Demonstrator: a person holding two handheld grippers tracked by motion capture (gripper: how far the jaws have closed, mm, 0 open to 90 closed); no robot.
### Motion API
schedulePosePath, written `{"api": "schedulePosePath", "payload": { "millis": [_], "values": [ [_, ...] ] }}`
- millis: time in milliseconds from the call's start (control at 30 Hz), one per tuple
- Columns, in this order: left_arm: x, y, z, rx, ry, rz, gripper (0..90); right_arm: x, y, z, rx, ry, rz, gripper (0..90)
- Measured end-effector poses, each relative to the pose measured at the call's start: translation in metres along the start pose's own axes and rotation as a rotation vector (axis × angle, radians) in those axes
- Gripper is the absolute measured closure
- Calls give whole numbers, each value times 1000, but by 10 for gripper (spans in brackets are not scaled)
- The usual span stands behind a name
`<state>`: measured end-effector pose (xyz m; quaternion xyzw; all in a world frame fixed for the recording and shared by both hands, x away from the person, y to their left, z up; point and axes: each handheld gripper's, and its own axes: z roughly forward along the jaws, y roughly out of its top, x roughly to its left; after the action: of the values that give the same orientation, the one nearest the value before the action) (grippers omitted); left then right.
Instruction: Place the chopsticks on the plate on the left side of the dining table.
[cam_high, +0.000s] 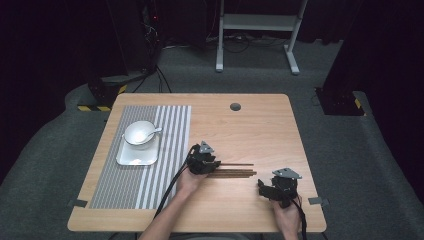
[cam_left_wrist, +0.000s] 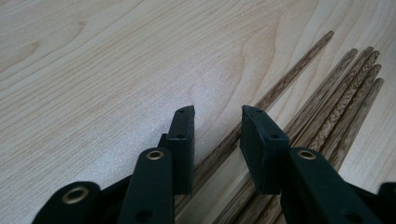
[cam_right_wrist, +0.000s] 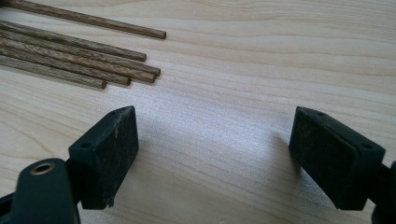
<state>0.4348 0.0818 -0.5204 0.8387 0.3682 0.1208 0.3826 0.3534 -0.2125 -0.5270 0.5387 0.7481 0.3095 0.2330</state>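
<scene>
While L fingers (cam_left_wrist: 217, 123) straddle one chopstick (cam_left_wrist: 280, 84) unclenched, R fingers (cam_right_wrist: 212, 140) gape wide.

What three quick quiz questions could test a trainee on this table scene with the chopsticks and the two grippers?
1. True or false: the single chopstick lying apart from the bundle of chopsticks runs between the jaws of the left gripper.
2. What rests in the white bowl on the square plate?
A. a fork
B. a spoon
C. a lid
3. Fill in: the right gripper has its jaws wide over bare ____.

Key
1. True; the pads do not yet press on it.
2. B, a spoon.
3. Table; the chopsticks lie off to one side of it.
</scene>
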Motion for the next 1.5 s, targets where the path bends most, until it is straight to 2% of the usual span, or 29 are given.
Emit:
{"api": "schedulePosePath", "payload": {
  "millis": [367, 667, 1100, 1500],
  "values": [
    [4, -1, -2, 11, -11, 18, 741, 0, 0, 0, 1, 3, -3, 154],
    [6, -1, -2, 5, -14, 15, 749, 0, 0, 0, 1, 3, -4, 155],
    [15, -2, -5, 6, 7, -5, 758, 0, 0, 0, 1, 3, -4, 155],
    [19, -4, -8, 16, 25, -6, 763, 0, 0, 0, 1, 4, -5, 155]
  ]
}}
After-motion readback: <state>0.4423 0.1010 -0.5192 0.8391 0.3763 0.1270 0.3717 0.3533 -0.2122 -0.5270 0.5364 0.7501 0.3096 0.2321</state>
